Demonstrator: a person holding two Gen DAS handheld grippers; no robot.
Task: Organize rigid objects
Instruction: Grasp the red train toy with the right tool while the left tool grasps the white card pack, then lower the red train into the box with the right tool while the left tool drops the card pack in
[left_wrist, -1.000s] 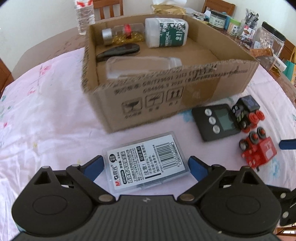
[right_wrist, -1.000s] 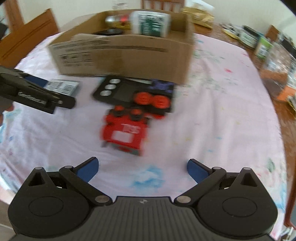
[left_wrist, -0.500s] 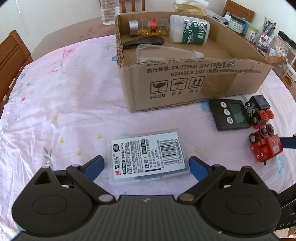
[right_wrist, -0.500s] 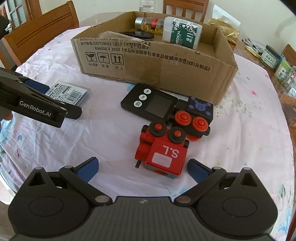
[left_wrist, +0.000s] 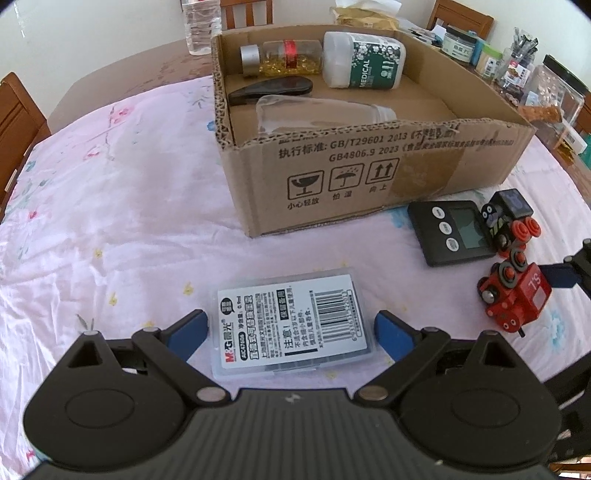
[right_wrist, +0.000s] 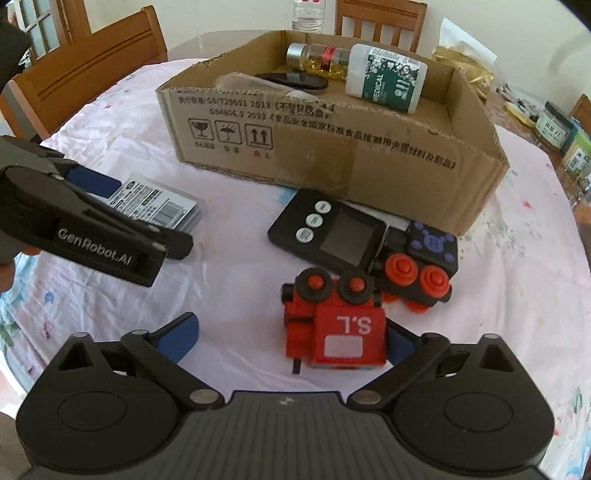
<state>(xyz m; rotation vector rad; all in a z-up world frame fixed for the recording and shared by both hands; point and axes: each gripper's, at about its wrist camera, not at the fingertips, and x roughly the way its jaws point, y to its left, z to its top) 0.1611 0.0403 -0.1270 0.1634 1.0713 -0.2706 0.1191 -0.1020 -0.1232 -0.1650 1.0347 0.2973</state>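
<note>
A cardboard box (left_wrist: 388, 173) (right_wrist: 332, 147) holds a capsule bottle (left_wrist: 280, 57), a white medical bottle (left_wrist: 364, 61), a black case (left_wrist: 271, 90) and a clear bottle (left_wrist: 321, 112). My left gripper (left_wrist: 291, 328) is open, its fingers on either side of a clear plastic lead case (left_wrist: 293, 328) (right_wrist: 162, 206) lying on the cloth. My right gripper (right_wrist: 291, 332) is open around a red toy train (right_wrist: 334, 328) (left_wrist: 515, 291), which sits towards its right finger. A black timer (right_wrist: 328, 232) (left_wrist: 450, 232) and a black toy train (right_wrist: 417, 269) (left_wrist: 509, 221) lie by the box.
The round table has a pink floral cloth (left_wrist: 110, 221). Jars and containers (left_wrist: 535, 81) crowd the far right edge. A water bottle (left_wrist: 199, 26) stands behind the box. Wooden chairs (right_wrist: 85, 70) surround the table.
Both grippers have moved forward and down. The lead case now lies between my left fingers and the red train between my right fingers. Both stay open.
</note>
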